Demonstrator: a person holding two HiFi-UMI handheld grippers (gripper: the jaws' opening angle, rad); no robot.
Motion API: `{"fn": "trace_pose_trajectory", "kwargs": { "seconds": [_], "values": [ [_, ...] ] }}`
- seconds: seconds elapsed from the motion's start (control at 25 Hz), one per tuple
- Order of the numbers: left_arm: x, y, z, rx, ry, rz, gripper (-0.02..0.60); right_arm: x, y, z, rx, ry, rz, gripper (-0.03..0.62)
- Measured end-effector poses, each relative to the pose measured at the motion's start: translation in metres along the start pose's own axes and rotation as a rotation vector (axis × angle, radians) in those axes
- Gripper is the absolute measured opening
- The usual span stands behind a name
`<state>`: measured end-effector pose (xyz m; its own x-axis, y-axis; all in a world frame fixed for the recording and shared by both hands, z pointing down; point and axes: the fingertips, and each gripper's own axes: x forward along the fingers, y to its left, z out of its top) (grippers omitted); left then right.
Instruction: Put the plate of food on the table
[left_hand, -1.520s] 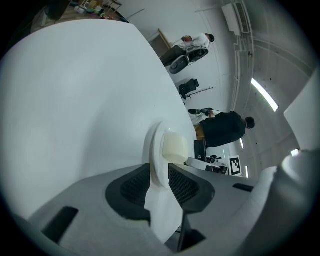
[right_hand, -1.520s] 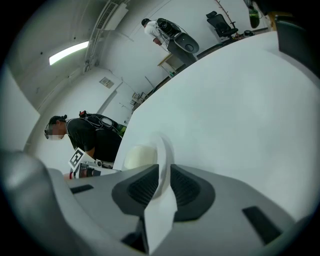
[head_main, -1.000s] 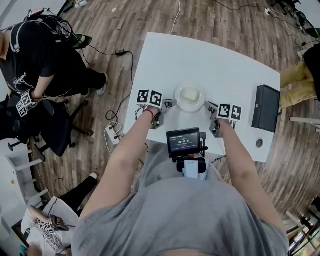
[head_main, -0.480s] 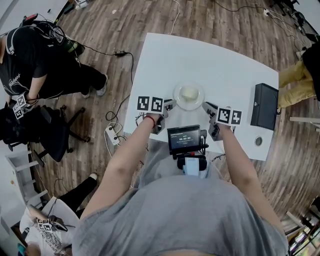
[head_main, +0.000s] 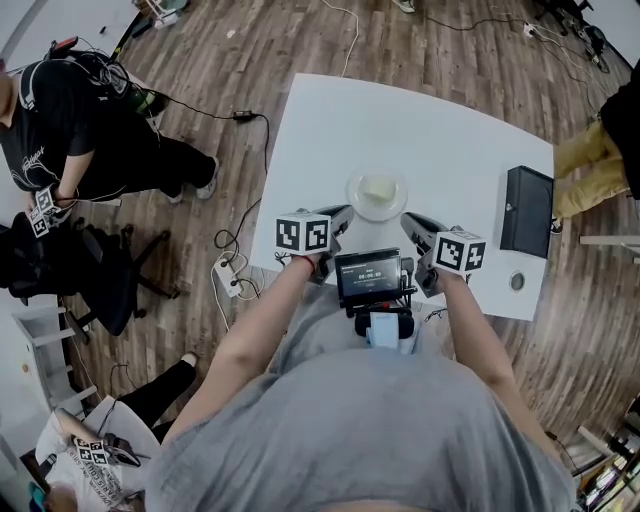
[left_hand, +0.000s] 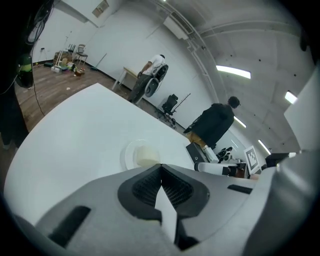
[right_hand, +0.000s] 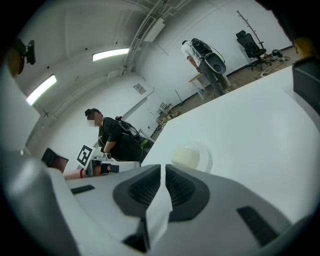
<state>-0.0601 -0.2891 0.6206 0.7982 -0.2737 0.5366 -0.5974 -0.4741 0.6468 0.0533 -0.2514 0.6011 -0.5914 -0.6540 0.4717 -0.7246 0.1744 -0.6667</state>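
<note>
A small white plate (head_main: 377, 194) with a pale lump of food rests on the white table (head_main: 330, 130), near the front middle. My left gripper (head_main: 343, 212) sits just short of the plate's left side and is shut on nothing. The right gripper (head_main: 408, 219) mirrors it at the plate's right, also shut and empty. Neither touches the plate. In the left gripper view the plate (left_hand: 140, 154) lies beyond the closed left gripper (left_hand: 160, 170). The right gripper view shows the plate (right_hand: 192, 156) past the right gripper (right_hand: 163, 172), whose pads are almost touching.
A black box (head_main: 525, 212) stands at the table's right end, with a round grommet (head_main: 517, 283) near the front edge. A small screen (head_main: 368, 278) hangs at my chest. A person in black (head_main: 80, 130) and a chair (head_main: 90, 270) are on the left, with cables (head_main: 235, 240) on the floor.
Both grippers have drawn back from the plate's sides toward my body and turned inward. The plate stays in place on the table.
</note>
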Motion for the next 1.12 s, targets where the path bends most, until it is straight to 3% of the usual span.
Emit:
{"fn": "trace_pose_trajectory", "kwargs": {
  "seconds": [0.24,0.48,1.12],
  "values": [
    [-0.012,-0.027,-0.001,0.081,-0.064,-0.061,0.020,-0.013,0.020,-0.006,-0.060,-0.006,0.015,0.044],
    [-0.018,-0.038,-0.012,0.087,-0.075,-0.098,0.020,-0.020,0.025,-0.015,-0.077,-0.011,0.014,0.031],
    [-0.021,-0.041,-0.013,0.058,-0.090,-0.107,0.020,-0.022,0.032,-0.015,-0.082,-0.005,0.012,0.029]
  ]
}}
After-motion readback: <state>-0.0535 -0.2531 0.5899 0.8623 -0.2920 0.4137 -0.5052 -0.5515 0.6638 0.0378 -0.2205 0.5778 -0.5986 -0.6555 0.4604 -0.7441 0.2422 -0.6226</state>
